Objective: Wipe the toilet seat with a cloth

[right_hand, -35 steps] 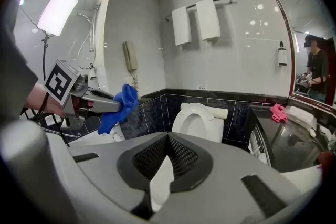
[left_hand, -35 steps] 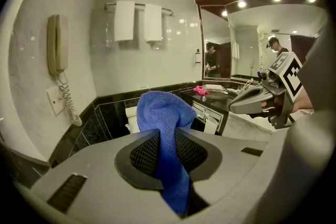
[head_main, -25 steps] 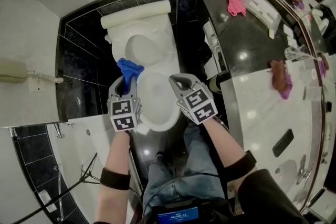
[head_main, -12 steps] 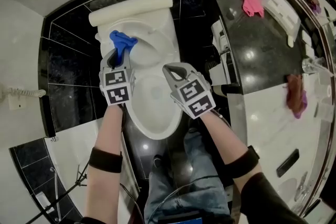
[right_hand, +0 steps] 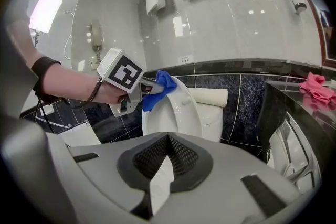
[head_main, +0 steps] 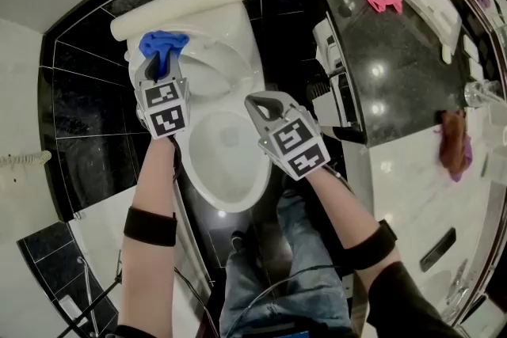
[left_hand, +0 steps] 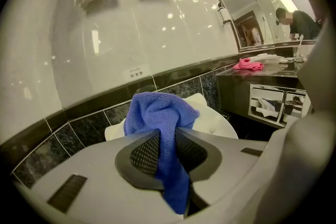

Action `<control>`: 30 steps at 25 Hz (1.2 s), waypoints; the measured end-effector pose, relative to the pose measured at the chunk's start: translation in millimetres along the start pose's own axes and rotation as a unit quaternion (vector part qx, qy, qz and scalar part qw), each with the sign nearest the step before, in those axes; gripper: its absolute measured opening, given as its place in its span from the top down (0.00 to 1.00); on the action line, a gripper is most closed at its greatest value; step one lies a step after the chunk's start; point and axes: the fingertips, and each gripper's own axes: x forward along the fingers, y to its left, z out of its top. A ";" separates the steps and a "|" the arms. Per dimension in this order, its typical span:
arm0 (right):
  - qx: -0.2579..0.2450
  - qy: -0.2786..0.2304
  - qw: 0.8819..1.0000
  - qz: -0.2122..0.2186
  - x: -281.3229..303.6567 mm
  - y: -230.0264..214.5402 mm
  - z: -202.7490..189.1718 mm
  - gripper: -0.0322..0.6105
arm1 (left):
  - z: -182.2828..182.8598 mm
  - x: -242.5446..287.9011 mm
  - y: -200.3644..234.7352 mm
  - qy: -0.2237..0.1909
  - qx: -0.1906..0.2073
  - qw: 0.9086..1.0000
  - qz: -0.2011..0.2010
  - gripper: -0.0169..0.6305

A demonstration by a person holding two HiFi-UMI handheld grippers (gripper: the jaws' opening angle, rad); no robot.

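Blue cloth (left_hand: 164,113) clamped in L gripper (left_hand: 168,134) fingers, at top edge of raised toilet lid (right_hand: 176,113). R gripper (head_main: 265,101) fingers closed, empty, near bowl (head_main: 226,162).

I see the blue terry cloth (left_hand: 160,113) bunched into a loose wad. Its middle is pinched between the fingers (left_hand: 144,153) of my left gripper (head_main: 161,63), and a tail hangs down behind them. The wad lies against the top left edge of the white oval plastic toilet seat (right_hand: 176,107), which stands raised, tipped back toward the far wall.
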 end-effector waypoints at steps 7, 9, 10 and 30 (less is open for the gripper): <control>0.021 0.008 1.000 -0.016 -9.5 -20.8 -28.2 0.92 | 2.2 7.1 -49.7 -0.019 0.054 0.998 -0.037 0.86; 0.022 0.010 1.000 -0.015 -10.6 -20.8 -33.6 0.93 | -7.3 11.7 -70.4 -0.010 0.066 0.996 -0.052 0.86; 0.023 0.011 1.000 -0.015 -11.2 -20.9 -36.3 0.92 | -12.1 13.8 -78.9 -0.006 0.069 0.996 -0.057 0.86; 0.047 0.034 0.998 -0.033 -0.1 -35.4 -124.8 0.92 | -140.4 45.6 -196.7 0.051 0.230 0.961 -0.143 0.87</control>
